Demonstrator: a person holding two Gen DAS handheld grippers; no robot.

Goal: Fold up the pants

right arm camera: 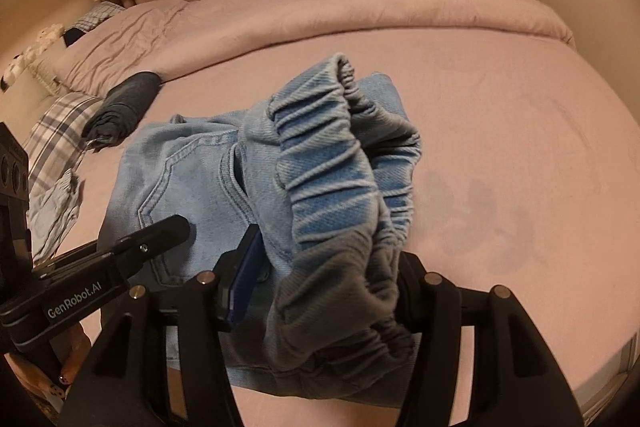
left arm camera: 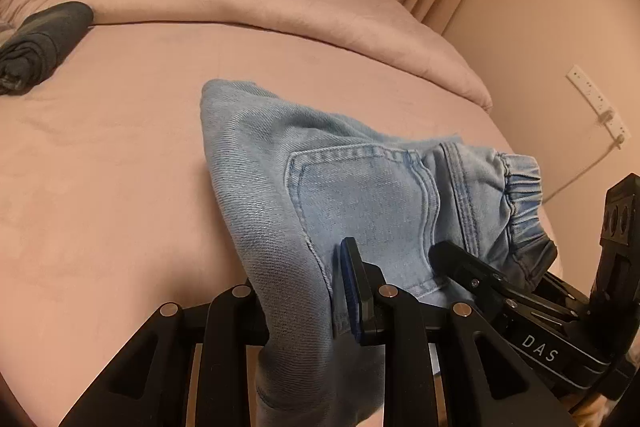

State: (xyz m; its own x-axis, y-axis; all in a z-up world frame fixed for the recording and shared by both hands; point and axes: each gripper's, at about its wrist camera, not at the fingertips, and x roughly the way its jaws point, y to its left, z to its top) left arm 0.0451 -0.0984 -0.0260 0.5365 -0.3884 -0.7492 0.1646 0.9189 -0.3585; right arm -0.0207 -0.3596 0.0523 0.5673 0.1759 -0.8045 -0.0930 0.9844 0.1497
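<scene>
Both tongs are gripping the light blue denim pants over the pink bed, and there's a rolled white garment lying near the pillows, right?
Not quite: the rolled garment near the pillows is dark grey, not white, as the right wrist view shows. The rest holds: the left tongs and right tongs both grip the light blue denim pants over the pink bed.

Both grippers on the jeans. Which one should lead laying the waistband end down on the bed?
Right, probably. The right gripper holds the elastic waistband of the jeans bunched in its jaws, above bare bed sheet. The left gripper grips plain denim beside the back pocket.
</scene>
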